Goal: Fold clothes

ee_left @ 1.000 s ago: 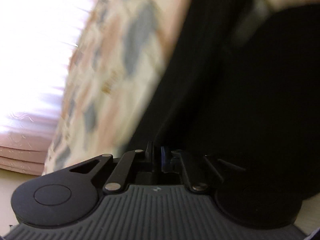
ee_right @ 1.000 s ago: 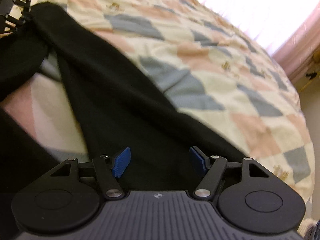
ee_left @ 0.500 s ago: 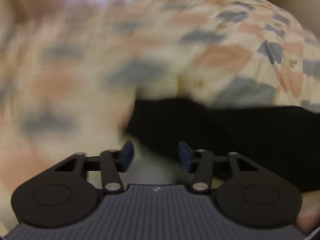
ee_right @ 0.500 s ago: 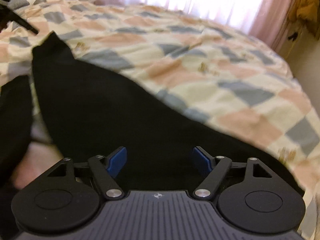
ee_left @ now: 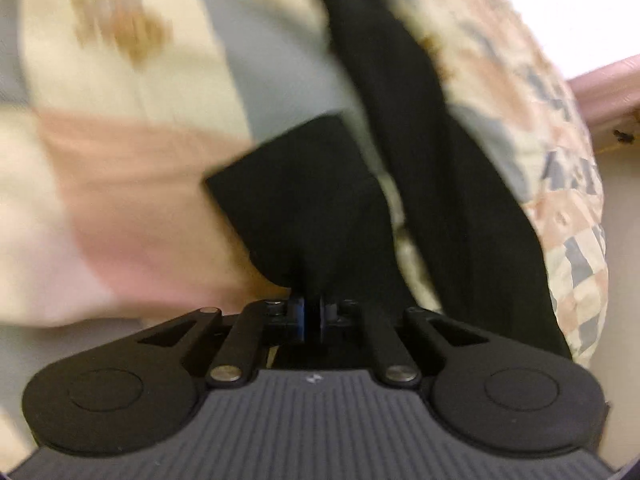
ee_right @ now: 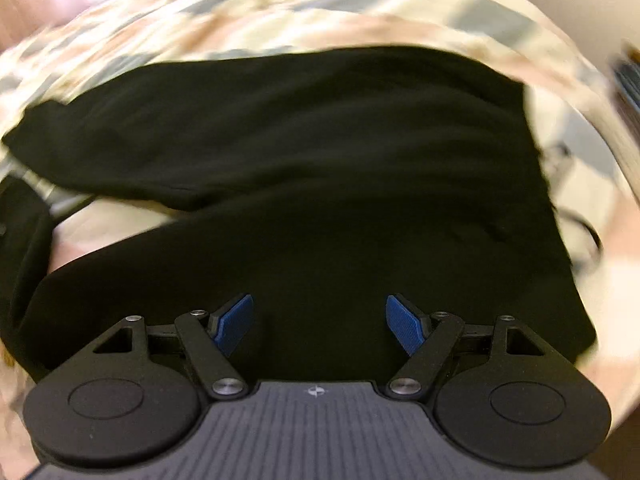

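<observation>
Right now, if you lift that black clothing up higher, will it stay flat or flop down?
Probably flop: the black garment bunches where the left gripper pinches it. It likely drapes, lying in soft folds on the quilt. It looks light.

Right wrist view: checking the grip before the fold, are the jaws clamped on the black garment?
No, the right gripper has its jaws wide apart above the black garment, pinching nothing.

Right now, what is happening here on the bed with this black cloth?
A person is folding a black garment that lies on a patchwork quilt, with a handheld gripper in each hand. The left gripper is shut on a bunch of the black fabric. The right gripper is open above another part of the garment and grips nothing. Both views are blurred, so the fold is not finished.
</observation>
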`<state>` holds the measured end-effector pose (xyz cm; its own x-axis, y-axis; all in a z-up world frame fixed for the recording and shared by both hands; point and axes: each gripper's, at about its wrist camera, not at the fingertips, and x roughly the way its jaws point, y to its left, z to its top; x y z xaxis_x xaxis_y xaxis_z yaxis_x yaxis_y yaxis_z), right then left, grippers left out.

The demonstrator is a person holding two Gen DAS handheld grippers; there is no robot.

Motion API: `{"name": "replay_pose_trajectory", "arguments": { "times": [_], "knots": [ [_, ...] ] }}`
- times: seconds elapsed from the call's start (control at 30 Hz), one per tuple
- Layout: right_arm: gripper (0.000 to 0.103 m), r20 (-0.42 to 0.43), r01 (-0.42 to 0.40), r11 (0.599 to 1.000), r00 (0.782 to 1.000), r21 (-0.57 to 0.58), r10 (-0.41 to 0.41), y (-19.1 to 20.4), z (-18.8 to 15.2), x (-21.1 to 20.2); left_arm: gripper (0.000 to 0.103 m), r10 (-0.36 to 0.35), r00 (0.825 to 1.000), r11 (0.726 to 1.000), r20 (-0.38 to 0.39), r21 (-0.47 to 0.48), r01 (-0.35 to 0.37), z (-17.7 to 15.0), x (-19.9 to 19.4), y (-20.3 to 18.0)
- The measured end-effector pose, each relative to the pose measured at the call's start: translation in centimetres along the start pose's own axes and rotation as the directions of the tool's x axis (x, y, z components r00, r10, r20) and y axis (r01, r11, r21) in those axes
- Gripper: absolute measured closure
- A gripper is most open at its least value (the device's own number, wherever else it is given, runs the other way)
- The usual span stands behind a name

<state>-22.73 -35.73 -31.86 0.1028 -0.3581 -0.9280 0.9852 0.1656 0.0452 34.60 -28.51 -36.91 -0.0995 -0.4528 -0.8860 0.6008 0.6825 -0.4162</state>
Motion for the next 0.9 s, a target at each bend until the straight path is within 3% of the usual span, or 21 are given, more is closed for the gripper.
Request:
{"name": "replay_pose_trajectory", "arguments": {
  "times": [0.07, 0.13, 0.23, 0.3, 0.33, 0.37, 0.4, 0.43, 0.47, 0.5, 0.57, 0.7, 0.73, 0.8, 0.83, 0.9],
  "knots": [
    [0.028, -0.001, 0.01, 0.998, 1.0, 0.057, -0.01, -1.5, -1.0, -0.9, 0.099, 0.052, 0.994, 0.997, 0.097, 0.048, -0.056, -1.9, -5.4, 0.3],
    [0.028, -0.01, 0.024, 0.995, 1.0, 0.096, -0.023, -2.8, -2.1, -1.7, 0.099, 0.136, 0.977, 0.989, 0.164, 0.036, -0.144, -4.0, -11.0, 2.1],
    [0.028, -0.025, 0.034, 0.992, 0.999, 0.122, -0.031, -4.5, -3.5, -2.6, 0.092, 0.239, 0.955, 0.971, 0.176, -0.036, -0.237, -7.1, -17.0, 5.8],
    [0.028, -0.031, 0.022, 0.991, 0.999, 0.132, -0.018, -5.3, -4.2, -2.9, 0.079, 0.301, 0.939, 0.953, 0.167, -0.017, -0.302, -8.9, -17.8, 7.2],
    [0.028, -0.036, 0.013, 0.99, 0.999, 0.14, -0.008, -5.8, -4.5, -2.9, 0.062, 0.354, 0.918, 0.932, 0.178, 0.015, -0.362, -10.0, -17.5, 7.7],
    [0.028, -0.041, 0.003, 0.989, 0.999, 0.149, 0.003, -6.2, -4.8, -2.9, 0.049, 0.426, 0.884, 0.894, 0.194, 0.057, -0.443, -11.1, -16.4, 8.2],
    [0.028, -0.05, -0.008, 0.986, 0.999, 0.168, 0.017, -6.9, -5.2, -2.7, 0.048, 0.478, 0.859, 0.865, 0.184, 0.074, -0.497, -12.1, -15.0, 9.1],
    [0.028, -0.059, -0.02, 0.981, 0.998, 0.191, 0.032, -7.6, -5.6, -2.5, 0.046, 0.5, 0.852, 0.855, 0.156, 0.067, -0.514, -12.8, -13.7, 10.2],
    [0.028, -0.065, -0.027, 0.976, 0.997, 0.216, 0.042, -8.5, -6.1, -2.3, 0.046, 0.515, 0.849, 0.851, 0.12, 0.046, -0.523, -13.4, -12.6, 11.3],
    [0.028, -0.067, -0.032, 0.971, 0.997, 0.238, 0.049, -9.4, -6.6, -2.3, 0.046, 0.51, 0.856, 0.859, 0.085, -0.009, -0.511, -14.0, -12.1, 12.4],
    [0.028, -0.067, -0.033, 0.963, 0.996, 0.269, 0.053, -11.2, -7.5, -2.6, 0.048, 0.465, 0.884, 0.878, 0.057, -0.161, -0.451, -15.5, -12.8, 14.5],
    [0.027, -0.058, -0.034, 0.945, 0.997, 0.324, 0.056, -14.8, -9.3, -3.5, 0.046, 0.422, 0.899, 0.882, 0.117, -0.283, -0.377, -19.5, -15.8, 15.7],
    [0.027, -0.056, -0.038, 0.939, 0.997, 0.342, 0.06, -15.5, -9.7, -3.6, 0.046, 0.431, 0.891, 0.887, 0.143, -0.249, -0.389, -20.3, -16.3, 15.4],
    [0.028, -0.034, -0.071, 0.957, 0.996, 0.28, 0.084, -14.9, -9.9, -3.9, 0.047, 0.482, 0.849, 0.873, 0.218, -0.031, -0.488, -21.2, -16.2, 13.1],
    [0.028, -0.023, -0.088, 0.966, 0.995, 0.242, 0.097, -14.4, -9.9, -4.0, 0.047, 0.499, 0.827, 0.843, 0.26, 0.076, -0.533, -21.6, -16.1, 12.0],
    [0.03, 0.004, -0.127, 0.986, 0.992, 0.106, 0.127, -12.5, -9.8, -4.5, 0.046, 0.514, 0.783, 0.741, 0.35, 0.278, -0.611, -22.5, -16.0, 9.8]
  ]
}}
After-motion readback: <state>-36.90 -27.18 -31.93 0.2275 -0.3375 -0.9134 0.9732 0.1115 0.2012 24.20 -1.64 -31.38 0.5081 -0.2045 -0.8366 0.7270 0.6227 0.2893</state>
